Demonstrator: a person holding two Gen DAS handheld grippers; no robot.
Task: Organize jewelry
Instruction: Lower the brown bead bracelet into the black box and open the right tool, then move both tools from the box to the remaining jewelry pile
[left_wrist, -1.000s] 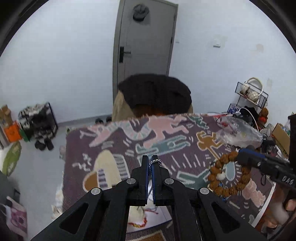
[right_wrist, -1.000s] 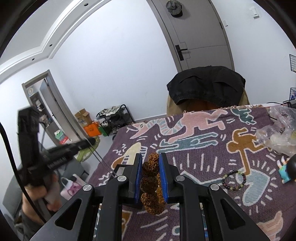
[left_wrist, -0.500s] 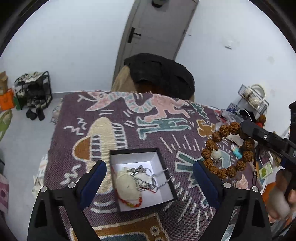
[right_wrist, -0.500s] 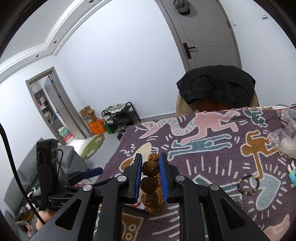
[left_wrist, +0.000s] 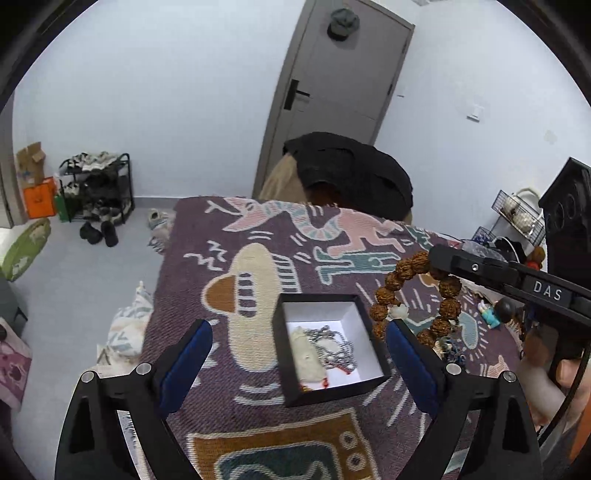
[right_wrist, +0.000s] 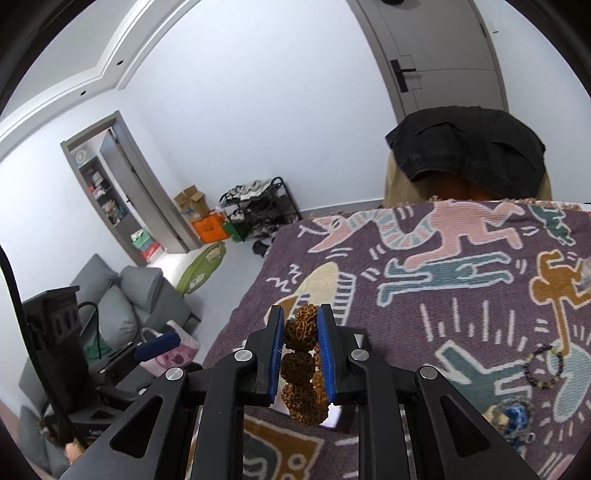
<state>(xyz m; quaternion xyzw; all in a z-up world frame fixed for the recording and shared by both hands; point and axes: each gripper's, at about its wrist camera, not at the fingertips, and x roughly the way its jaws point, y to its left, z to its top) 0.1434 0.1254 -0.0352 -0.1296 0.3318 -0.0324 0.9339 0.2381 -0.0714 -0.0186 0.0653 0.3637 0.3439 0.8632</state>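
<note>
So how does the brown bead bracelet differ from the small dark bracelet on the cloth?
The brown bracelet has big, rough beads; the dark bracelet has small, smooth ones. The brown one hangs in the air from the right gripper, whose jaws are shut on it; the dark one lies flat on the cloth, untouched. Both are closed bead loops.

A patterned purple cloth (left_wrist: 221, 236) is spread; an open black box (left_wrist: 295, 395) rests between the left fingers (left_wrist: 184, 358).
</note>
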